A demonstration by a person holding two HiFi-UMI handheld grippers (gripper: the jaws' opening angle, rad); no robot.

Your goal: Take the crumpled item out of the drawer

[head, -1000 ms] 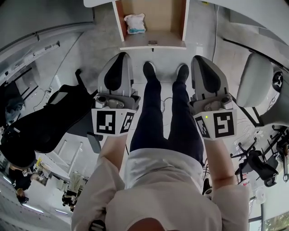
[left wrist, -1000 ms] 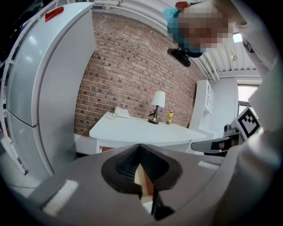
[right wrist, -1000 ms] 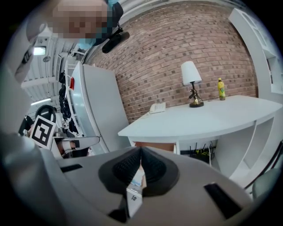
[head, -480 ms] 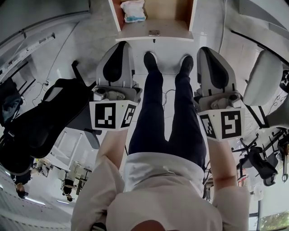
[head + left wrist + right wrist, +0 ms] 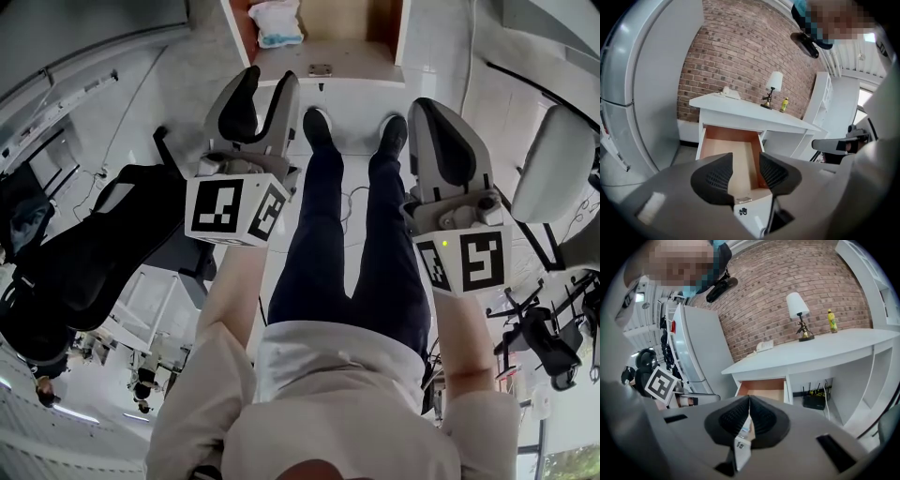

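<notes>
Ahead of you, a red brick wall (image 5: 740, 51) runs across the far side of the room. Against it stands a white bench (image 5: 754, 115), carrying a small lamp (image 5: 774, 83) with a pale shade and a yellow bottle (image 5: 785, 104) just to the lamp's right. A tall grey-white cabinet (image 5: 651, 84) rises on the left and white shelving (image 5: 824, 101) on the right, with a bright window (image 5: 865, 97) beyond it. The floor (image 5: 192, 89) is pale grey. Near you, a black chair (image 5: 94, 244) sits to the left and a white chair (image 5: 555, 173) to the right.

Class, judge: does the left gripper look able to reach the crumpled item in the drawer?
Probably yes: drawer open, crumpled item uncovered, left gripper facing it, empty jaws opening.
</notes>
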